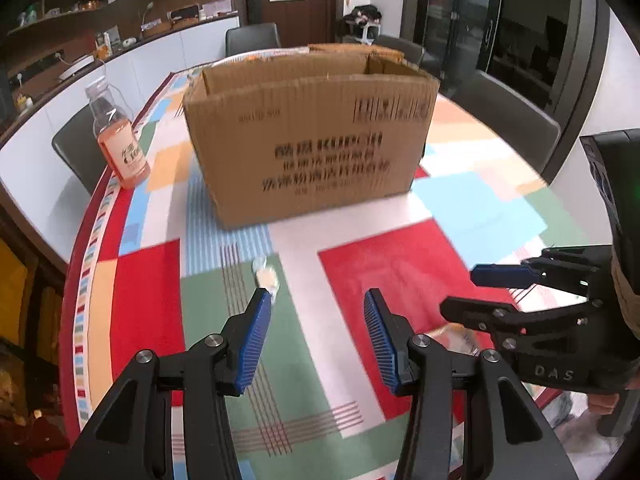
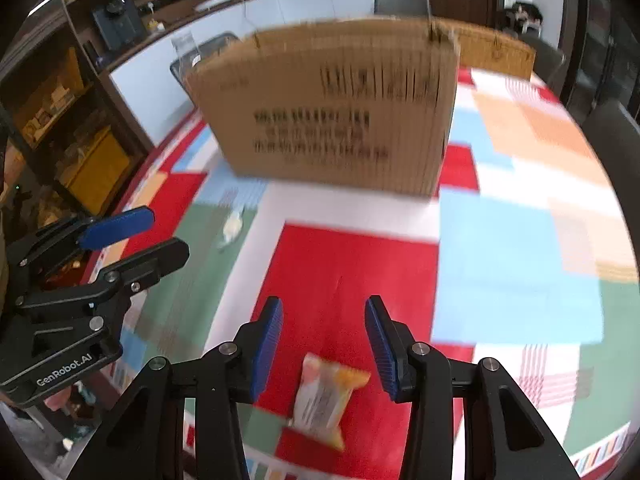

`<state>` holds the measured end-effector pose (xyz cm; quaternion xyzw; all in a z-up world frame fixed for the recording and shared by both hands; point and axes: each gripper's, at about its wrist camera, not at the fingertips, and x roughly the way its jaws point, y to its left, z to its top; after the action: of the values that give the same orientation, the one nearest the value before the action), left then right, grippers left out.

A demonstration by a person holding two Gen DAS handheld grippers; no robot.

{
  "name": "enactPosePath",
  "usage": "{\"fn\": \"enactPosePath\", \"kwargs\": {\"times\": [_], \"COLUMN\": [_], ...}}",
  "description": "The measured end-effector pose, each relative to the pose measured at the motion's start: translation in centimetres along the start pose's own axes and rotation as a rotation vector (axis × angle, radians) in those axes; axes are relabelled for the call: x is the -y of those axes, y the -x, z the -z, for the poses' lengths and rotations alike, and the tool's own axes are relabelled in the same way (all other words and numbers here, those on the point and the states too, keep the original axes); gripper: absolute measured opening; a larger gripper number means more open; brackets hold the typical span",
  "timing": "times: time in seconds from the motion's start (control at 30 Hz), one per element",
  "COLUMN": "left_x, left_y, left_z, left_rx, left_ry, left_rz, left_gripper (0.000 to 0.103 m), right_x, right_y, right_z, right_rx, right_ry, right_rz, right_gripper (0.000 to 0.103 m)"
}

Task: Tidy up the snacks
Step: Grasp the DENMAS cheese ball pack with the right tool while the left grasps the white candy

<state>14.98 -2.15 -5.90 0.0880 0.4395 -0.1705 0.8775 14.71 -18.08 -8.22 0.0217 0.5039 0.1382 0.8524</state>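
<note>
Nearest to us, our left gripper (image 1: 318, 300) hovers over the table (image 1: 492, 208) with its blue-padded fingers (image 1: 256, 340) spread apart and nothing between them. Below it lies the patchwork tablecloth (image 1: 400, 264) of red, green, white and blue blocks. Our right gripper (image 2: 324, 306) hangs over a red patch near the table's front edge, its fingers (image 2: 266, 344) likewise parted and empty. From the left wrist camera we also see the right gripper side-on at the right, and from the right wrist camera the left gripper at the left; both show the same gaping stance.

Directly beneath the right gripper, between its two arms in that view, lies an orange-and-white snack packet (image 2: 326, 394) flat on the red patch, not touched by either pad. In the left wrist view only a sliver of this packet shows behind our left gripper's right finger.

A little farther in, a small pale wrapped snack (image 1: 266, 274) rests on a green block just beyond the tip of the left gripper's left finger, apart from the other packet.

Beyond that, near the middle of the table, stands an open cardboard box (image 1: 312, 140) with dark printed lettering on its near wall; what lies inside we cannot tell.

At the table's left edge, beside the box yet clear of it, a clear bottle (image 1: 120, 136) of orange drink stands upright. Dark chairs (image 1: 508, 116) ring the far side.
</note>
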Motion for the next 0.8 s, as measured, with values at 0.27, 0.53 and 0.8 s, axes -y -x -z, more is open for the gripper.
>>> {"fn": "enactPosePath", "kwargs": {"times": [0.27,0.53,0.8], "left_x": [0.9,1.1,0.5], "left_y": [-1.6,-2.7,-3.4], "left_z": [2.4,3.2,3.7], "left_rx": [-0.084,-0.132,-0.153], "left_ry": [-0.017,-0.008,0.015], "left_rz": [0.022,0.04,0.04], "left_gripper": [0.051,0.051,0.051], "right_x": [0.1,0.1,-0.6], "right_y": [-2.2,-3.3,-3.8], "right_z": [3.4,4.8,4.9], "right_rx": [-0.145,-0.202,-0.221], "right_ry": [-0.025,-0.044,-0.001], "right_rz": [-0.012,-0.022,0.004], "right_gripper": [0.044,0.044,0.037]}}
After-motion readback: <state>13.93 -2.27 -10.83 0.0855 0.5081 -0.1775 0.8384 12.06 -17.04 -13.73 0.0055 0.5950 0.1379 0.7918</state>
